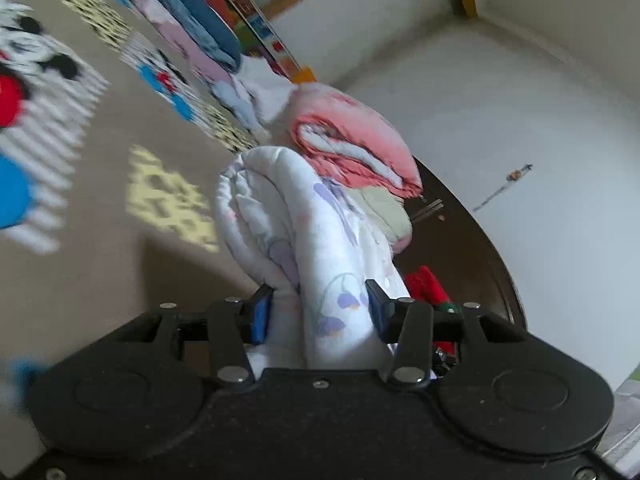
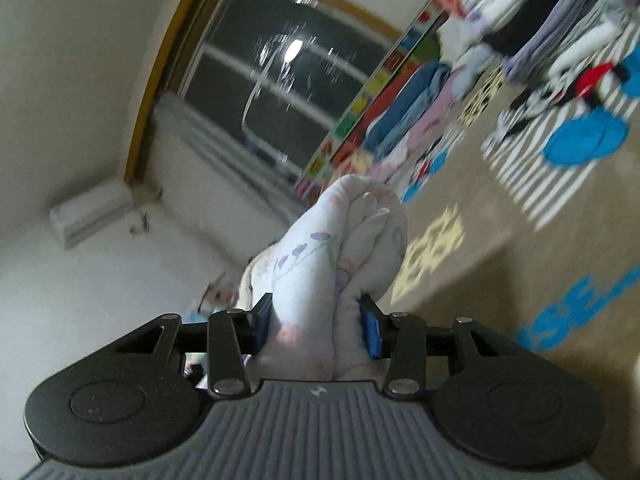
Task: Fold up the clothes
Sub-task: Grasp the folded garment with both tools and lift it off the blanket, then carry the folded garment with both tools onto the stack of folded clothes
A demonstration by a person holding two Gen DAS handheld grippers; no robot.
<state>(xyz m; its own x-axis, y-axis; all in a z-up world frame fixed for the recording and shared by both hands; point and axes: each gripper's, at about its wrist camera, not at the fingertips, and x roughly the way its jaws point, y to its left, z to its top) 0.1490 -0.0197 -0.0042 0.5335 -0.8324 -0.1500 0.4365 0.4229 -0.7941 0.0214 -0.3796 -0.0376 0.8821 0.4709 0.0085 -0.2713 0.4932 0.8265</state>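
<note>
A thick white garment with purple flower print (image 1: 288, 220) is folded into a bundle and lifted off the bed. My left gripper (image 1: 318, 312) is shut on one end of it, the cloth bulging between the blue pads. My right gripper (image 2: 316, 318) is shut on the same white floral garment (image 2: 340, 240) at its other end. A folded pink and white garment (image 1: 356, 140) lies just beyond the bundle in the left wrist view.
A tan bedsheet with cartoon mouse prints (image 1: 80, 152) spreads below. Blue and pink clothes (image 1: 200, 12) lie piled at its far side, also in the right wrist view (image 2: 404, 120). A dark round table edge (image 1: 480, 248) and a red item (image 1: 426, 284) are at right. A window (image 2: 272, 80) and white walls stand behind.
</note>
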